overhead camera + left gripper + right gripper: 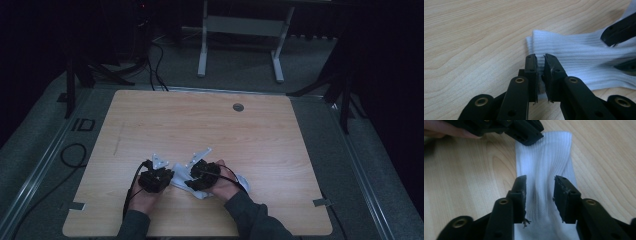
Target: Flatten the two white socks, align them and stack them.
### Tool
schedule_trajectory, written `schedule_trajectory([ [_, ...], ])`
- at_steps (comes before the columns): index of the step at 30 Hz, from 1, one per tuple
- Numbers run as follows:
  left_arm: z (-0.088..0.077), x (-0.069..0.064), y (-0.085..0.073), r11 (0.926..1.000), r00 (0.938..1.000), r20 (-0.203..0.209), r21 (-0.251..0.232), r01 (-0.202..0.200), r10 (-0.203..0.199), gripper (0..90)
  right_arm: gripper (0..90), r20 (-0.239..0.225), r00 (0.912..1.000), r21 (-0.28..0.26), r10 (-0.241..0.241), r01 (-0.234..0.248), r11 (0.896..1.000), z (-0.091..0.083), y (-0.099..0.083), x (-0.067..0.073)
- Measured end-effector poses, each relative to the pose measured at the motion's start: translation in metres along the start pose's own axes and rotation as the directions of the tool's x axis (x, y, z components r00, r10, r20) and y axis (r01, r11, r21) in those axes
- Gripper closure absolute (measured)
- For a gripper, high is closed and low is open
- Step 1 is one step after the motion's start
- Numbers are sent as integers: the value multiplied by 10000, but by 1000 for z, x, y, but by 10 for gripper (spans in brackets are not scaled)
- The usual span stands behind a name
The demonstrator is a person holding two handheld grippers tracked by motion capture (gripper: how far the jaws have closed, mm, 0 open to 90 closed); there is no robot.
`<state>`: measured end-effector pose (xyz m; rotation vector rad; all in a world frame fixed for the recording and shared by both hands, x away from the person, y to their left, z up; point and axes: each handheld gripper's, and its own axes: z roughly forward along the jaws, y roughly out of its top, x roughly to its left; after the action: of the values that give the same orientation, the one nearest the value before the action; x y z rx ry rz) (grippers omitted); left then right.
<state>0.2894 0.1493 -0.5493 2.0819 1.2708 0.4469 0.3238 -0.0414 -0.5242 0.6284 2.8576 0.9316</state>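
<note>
Wood covers the table (150,120), pale and smooth, in a dark room. Closest to the person, two hands come in from the bottom of the high view, each holding black tongs. The left tongs (540,65) are nearly shut, and they pinch the edge of a white sock (574,55) near its open end. The right tongs (539,195) stand apart, with the sock (546,157) lying flat between the two jaws, and the pads do not press on it. In the right gripper view the left tongs show at the far end of the sock, at the top of the picture.

The sock lies on the table between the two tongs, stretched out from one to the other. It looks soft, thin and very light, with little ribs running along it. It will likely bend and bunch up easily and will not break. The ribbed cloth should not slip much. A good place to hold it looks to be the thick cuff at the end, or a pinch of the flat middle.

Farther off, past the table, stands a grey metal frame (240,35) on the floor.
</note>
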Motion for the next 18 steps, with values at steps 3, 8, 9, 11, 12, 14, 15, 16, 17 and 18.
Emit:
schedule_trajectory([
  [3, 0, 0, 0, 10000, 10000, -15, 4, 4, -4, 810, 574, -19, 10000, -96, 52, -52, 9999, -6, 0, -1],
  [8, 0, 0, 0, 10000, 10000, -7, -16, 27, -27, 810, 547, 177, 9998, -225, 62, -58, 9997, -19, -1, -4],
  [9, 0, 0, 0, 10000, 10000, 2, -17, 49, -49, 810, 542, 276, 9996, -239, 93, -86, 9997, -22, -2, -5],
  [11, 0, 0, 0, 10000, 10000, -15, -16, 13, -13, 809, 526, 406, 9990, -297, 208, -196, 9994, -28, -3, -8],
  [12, 0, 0, 0, 10000, 10000, -11, -14, 13, -13, 809, 522, 455, 9985, -337, 287, -272, 9991, -31, -4, -9],
  [14, 0, 0, 0, 10000, 10000, -5, -18, 24, -24, 810, 510, 601, 9970, -380, 478, -456, 9982, -37, -6, -12],
  [15, 0, 0, -1, 10000, 10000, -4, -21, 23, -23, 810, 506, 648, 9966, -421, 511, -485, 9979, -40, -7, -13],
  [16, 0, 0, -1, 10000, 10000, -4, -19, 21, -21, 809, 502, 645, 9963, -460, 571, -541, 9975, -42, -8, -15],
  [17, 0, 0, -1, 10000, 10000, -3, -18, 21, -21, 809, 496, 645, 9960, -495, 622, -591, 9970, -45, -10, -16],
  [18, 0, 0, -1, 10000, 10000, -5, -21, 21, -21, 809, 492, 683, 9956, -508, 648, -614, 9968, -48, -11, -17],
])
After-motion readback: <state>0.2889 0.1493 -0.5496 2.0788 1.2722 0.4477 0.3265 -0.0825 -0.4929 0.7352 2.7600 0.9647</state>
